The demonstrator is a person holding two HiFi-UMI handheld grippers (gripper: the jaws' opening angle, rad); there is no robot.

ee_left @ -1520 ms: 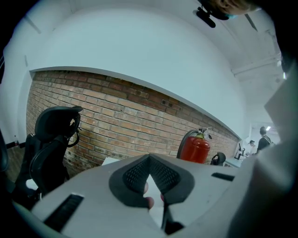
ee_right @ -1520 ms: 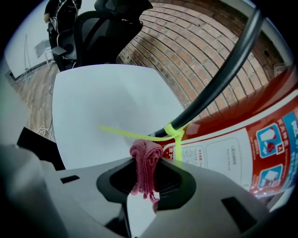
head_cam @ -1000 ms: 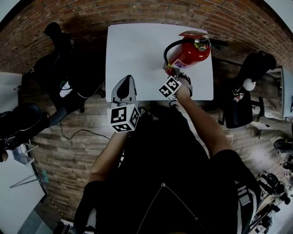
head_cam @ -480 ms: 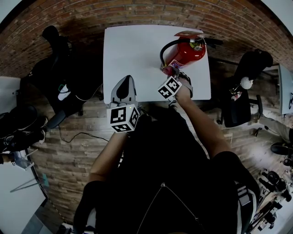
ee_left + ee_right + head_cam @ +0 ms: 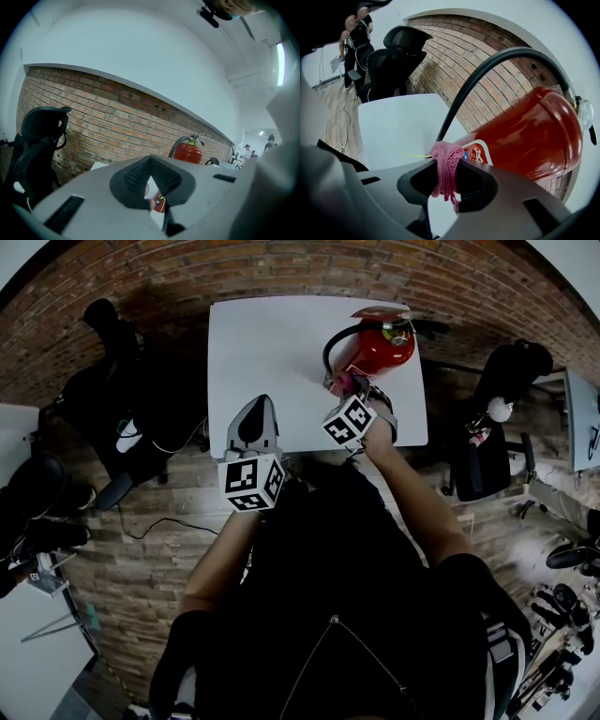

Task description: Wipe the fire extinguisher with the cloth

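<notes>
While the right gripper point(image 5: 447, 187) pinches the pink cloth point(image 5: 445, 161) against the fire extinguisher point(image 5: 525, 140) lying on the white table point(image 5: 272, 343), the left gripper point(image 5: 152, 187) hovers closed and empty; most wiping looks undone.

1. One fire extinguisher point(image 5: 380, 345) is counted, at the table's far right corner.
2. One cloth point(image 5: 446, 164) is counted, pink.
3. One table point(image 5: 267, 352) is counted, white.
4. Two grippers are counted at the table's near edge: the left gripper point(image 5: 152, 187) and the right gripper point(image 5: 447, 180).
5. Two black chairs are counted, one off the left edge point(image 5: 105, 324) and one off the right edge point(image 5: 483, 470).
</notes>
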